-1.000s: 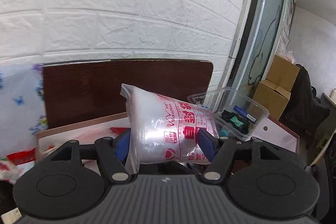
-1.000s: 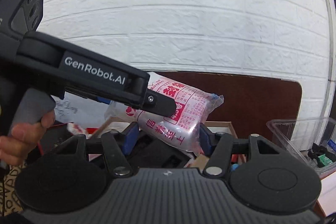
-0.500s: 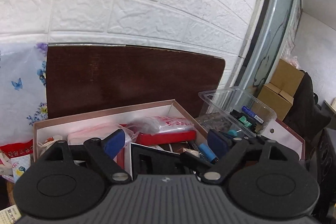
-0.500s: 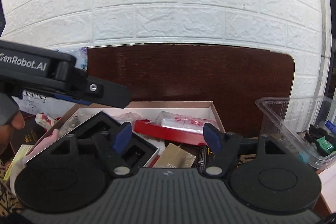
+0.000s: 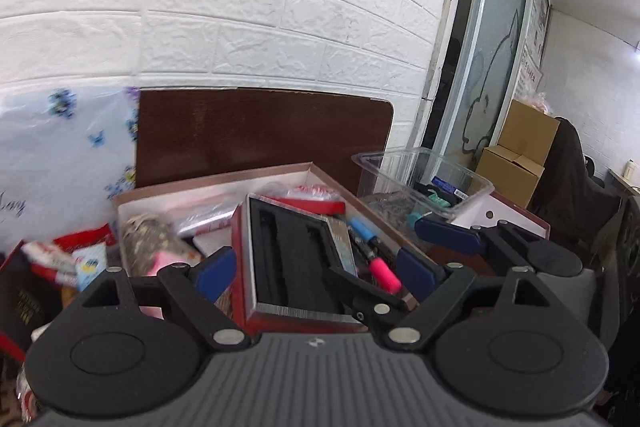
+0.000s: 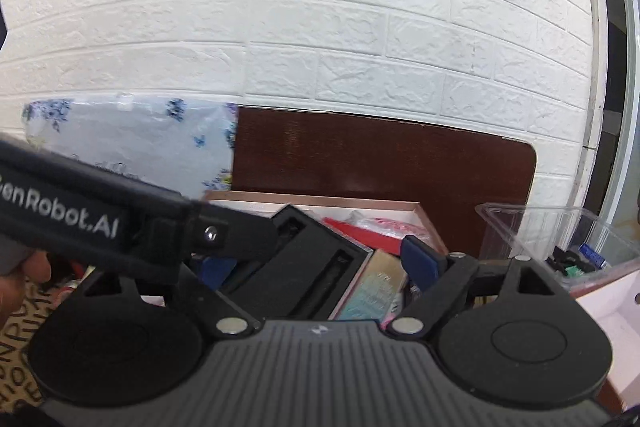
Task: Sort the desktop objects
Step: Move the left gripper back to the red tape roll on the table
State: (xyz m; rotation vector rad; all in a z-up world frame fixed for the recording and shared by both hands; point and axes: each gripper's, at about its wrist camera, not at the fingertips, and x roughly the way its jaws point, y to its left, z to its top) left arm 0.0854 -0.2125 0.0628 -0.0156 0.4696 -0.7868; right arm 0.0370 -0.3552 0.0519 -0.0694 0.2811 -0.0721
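Both tools are released and empty. The left tool (image 5: pixel 316 273) has its blue pads spread wide over the black foam tray (image 5: pixel 294 259) in the red case, touching nothing; the right tool (image 6: pixel 316 265) is likewise wide open above the same tray (image 6: pixel 304 263), its left pad partly hidden behind the left tool's black arm crossing the near left of its view. A second ago the left tool was clenched on a clear printed bag (image 5: pixel 310 191), which hung between the right tool's pads as well; now that bag lies at the far end of the open cardboard box (image 5: pixel 208 187), on top of a red box, and both tools have dropped lower and nearer to the clutter. Blue and pink markers (image 5: pixel 374 253) lie just right of the tray. A clear plastic tub (image 5: pixel 420 167) with small parts stands to the right of the box, on the bench.
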